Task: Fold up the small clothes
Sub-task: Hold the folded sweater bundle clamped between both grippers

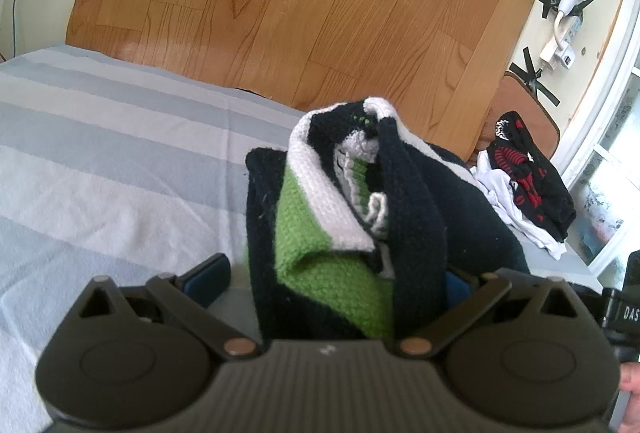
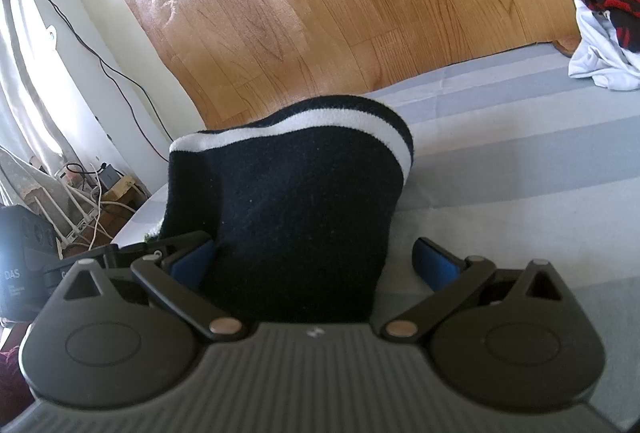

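Knitwear fills the middle of both wrist views: a small knitted garment (image 1: 360, 217) in black, white and green, bunched and standing up off the striped sheet (image 1: 100, 161) that covers the tabletop. The left tongs (image 1: 328, 277) are spread wide, the garment's green and black folds lying between the fingers; the right-hand pad sits against the black knit, while the left-hand pad (image 1: 208, 279) stands clear of it over the sheet, so nothing is pinched. From the other side the right tongs (image 2: 316, 263) are likewise spread, the black panel of the knitted garment (image 2: 292, 201) with its white band lying between them; one blue pad (image 2: 192, 261) touches the cloth and the other pad is apart from it. Further back on the sheet lies a pile of clothes (image 1: 528, 173), white fabric under a black piece with red print. Beyond the tabletop edge is wooden floor (image 1: 304, 1).
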